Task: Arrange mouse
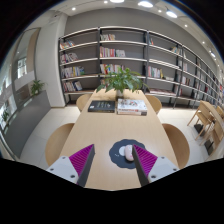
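A white mouse point(126, 151) lies on a dark cloud-shaped mouse pad point(123, 155) on the light wooden table point(105, 130). My gripper point(113, 160) is open above the table's near end. Its pink-padded fingers point(82, 158) stand wide apart. The mouse and pad lie just inside the right finger point(146, 160), which hides the pad's right edge. Nothing is held between the fingers.
At the table's far end stand a potted green plant point(121, 79), a dark book point(100, 105) and a stack of books point(131, 105). Chairs point(176, 143) stand around the table. Bookshelves point(120, 62) line the back wall. Another table point(210, 113) stands at the right.
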The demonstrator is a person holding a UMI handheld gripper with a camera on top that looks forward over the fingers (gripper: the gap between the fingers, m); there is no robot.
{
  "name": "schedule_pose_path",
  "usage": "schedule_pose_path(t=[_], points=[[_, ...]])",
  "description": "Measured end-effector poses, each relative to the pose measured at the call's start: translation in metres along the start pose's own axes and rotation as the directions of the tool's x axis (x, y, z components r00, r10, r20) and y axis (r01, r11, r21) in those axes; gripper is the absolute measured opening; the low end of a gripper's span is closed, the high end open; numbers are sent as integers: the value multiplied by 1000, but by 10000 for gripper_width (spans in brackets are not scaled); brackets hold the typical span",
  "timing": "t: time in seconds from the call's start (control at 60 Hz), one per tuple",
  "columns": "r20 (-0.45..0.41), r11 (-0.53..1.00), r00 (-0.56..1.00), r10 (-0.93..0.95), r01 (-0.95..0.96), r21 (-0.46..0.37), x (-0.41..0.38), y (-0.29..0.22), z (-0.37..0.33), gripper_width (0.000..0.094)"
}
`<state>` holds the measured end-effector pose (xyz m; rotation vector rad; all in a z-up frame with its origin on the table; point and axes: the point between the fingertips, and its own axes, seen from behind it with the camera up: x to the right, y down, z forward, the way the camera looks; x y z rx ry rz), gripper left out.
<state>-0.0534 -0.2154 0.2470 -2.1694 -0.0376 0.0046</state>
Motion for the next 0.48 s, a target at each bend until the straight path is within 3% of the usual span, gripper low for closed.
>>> schedule_pose_path(t=[0.483], points=[[1, 999, 999, -37, 37, -8, -6, 18, -29, 742]])
